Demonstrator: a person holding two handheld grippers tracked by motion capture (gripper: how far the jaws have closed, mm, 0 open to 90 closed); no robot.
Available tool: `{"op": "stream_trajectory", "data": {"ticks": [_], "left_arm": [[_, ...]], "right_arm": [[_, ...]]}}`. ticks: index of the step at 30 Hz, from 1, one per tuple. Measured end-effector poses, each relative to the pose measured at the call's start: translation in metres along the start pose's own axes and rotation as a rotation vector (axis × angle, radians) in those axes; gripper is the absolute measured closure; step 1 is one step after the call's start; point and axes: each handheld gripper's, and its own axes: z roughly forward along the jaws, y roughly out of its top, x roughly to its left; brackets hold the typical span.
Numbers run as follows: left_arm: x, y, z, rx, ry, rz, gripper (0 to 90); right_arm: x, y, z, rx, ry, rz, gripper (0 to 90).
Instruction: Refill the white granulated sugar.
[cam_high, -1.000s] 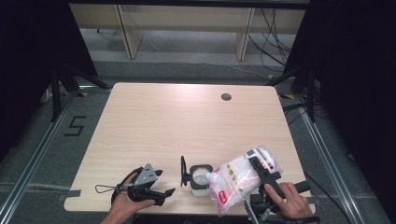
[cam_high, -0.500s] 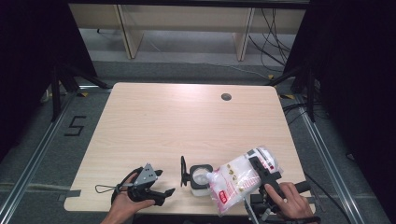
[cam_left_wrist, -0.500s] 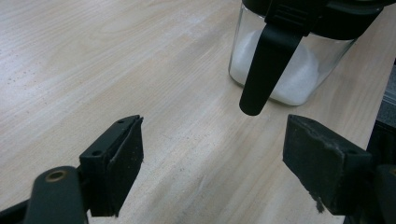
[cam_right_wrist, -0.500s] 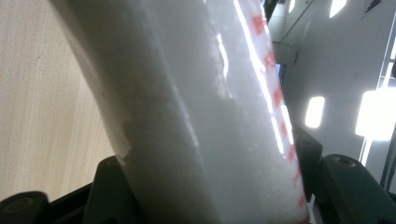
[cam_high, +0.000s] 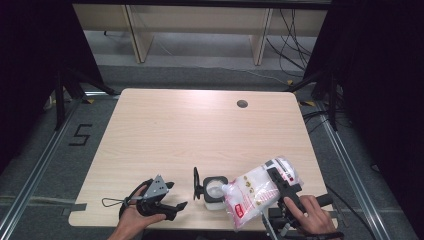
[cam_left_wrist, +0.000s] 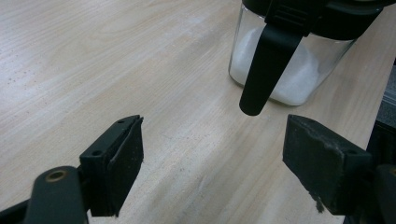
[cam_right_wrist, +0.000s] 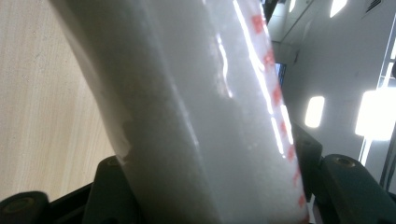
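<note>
A clear plastic bag (cam_high: 257, 192) of white granules, printed in red, is clamped between the jaws of the right gripper (cam_high: 280, 187), near the front right edge of the wooden table (cam_high: 200, 130). The bag is held tilted, with its lower corner brought down to the open mouth of a small glass jar (cam_high: 214, 190), touching or just above it. In the right gripper view the bag (cam_right_wrist: 210, 116) is seen pressed on both sides by the black jaws, so the grip is closed on it at a medium width.

The jar is stood on the table near the front edge, between the two grippers, and is already partly filled with white granules. Its black hinged lid (cam_high: 197, 182) is swung open to the left and stands upright. In the left gripper view the jar (cam_left_wrist: 299, 60) is seen just ahead, with a black latch (cam_left_wrist: 268, 60) hanging down in front of the glass.

The left gripper (cam_high: 167, 202) is held just above the table to the left of the jar, apart from it. Its jaws are spread wide and nothing is held between them.
</note>
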Motion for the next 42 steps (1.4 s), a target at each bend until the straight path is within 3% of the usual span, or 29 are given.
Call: {"op": "stream_trajectory", "data": {"ticks": [6, 8, 10, 14, 19, 21, 26, 28, 31, 33, 35, 38, 39, 42], "left_arm": [[0.0001, 0.0001, -0.0002, 0.001, -0.001, 0.000, 19.8], [0.0015, 0.0006, -0.0004, -0.001, -0.001, 0.025, 19.8], [0.0015, 0.0006, -0.0003, -0.001, -0.001, 0.025, 19.8], [0.0021, 0.0007, -0.0006, 0.002, 0.002, 0.031, 19.8], [0.0001, 0.0003, -0.0009, 0.000, 0.012, 0.004, 19.8], [0.0004, 0.0002, -0.0003, -0.005, 0.004, 0.005, 19.9], [0.0016, 0.0008, -0.0007, 0.001, 0.002, 0.030, 19.9], [0.0003, 0.0004, -0.0008, 0.002, 0.002, 0.006, 19.9], [0.0009, 0.0008, -0.0007, -0.003, 0.001, 0.022, 19.9], [-0.0002, 0.0002, -0.0002, -0.007, 0.000, 0.000, 19.9], [0.0003, 0.0003, -0.0002, -0.005, 0.002, 0.004, 19.9], [-0.0001, 0.0005, -0.0008, -0.002, 0.005, 0.004, 19.9], [0.0000, 0.0004, -0.0006, -0.005, 0.004, 0.003, 20.0], [-0.0002, 0.0002, -0.0004, -0.005, 0.002, -0.007, 20.0]], "right_arm": [[-0.0030, 0.0004, 0.0011, -0.023, -0.022, -0.038, 45.4], [-0.0015, -0.0002, 0.0011, -0.017, -0.011, -0.019, 45.4], [-0.0033, 0.0005, -0.0005, 0.001, 0.001, -0.031, 45.4], [-0.0026, 0.0000, 0.0006, -0.017, -0.014, -0.024, 45.4], [-0.0031, 0.0004, -0.0002, -0.003, -0.005, -0.027, 45.5], [-0.0002, 0.0001, 0.0002, -0.004, -0.007, 0.010, 45.5], [-0.0004, 0.0003, -0.0001, 0.005, 0.004, 0.012, 45.5], [-0.0004, 0.0004, -0.0003, 0.007, 0.003, 0.011, 45.5], [0.0001, -0.0002, 0.0002, -0.006, -0.009, 0.020, 45.5], [-0.0015, -0.0005, -0.0001, -0.006, -0.012, 0.003, 45.5], [-0.0041, -0.0001, -0.0008, -0.003, -0.010, -0.019, 45.5], [-0.0037, -0.0005, -0.0010, 0.001, -0.008, -0.014, 45.5], [-0.0043, -0.0018, 0.0004, -0.022, -0.022, -0.034, 45.5], [-0.0056, -0.0009, -0.0009, -0.004, -0.008, -0.043, 45.5]]}}
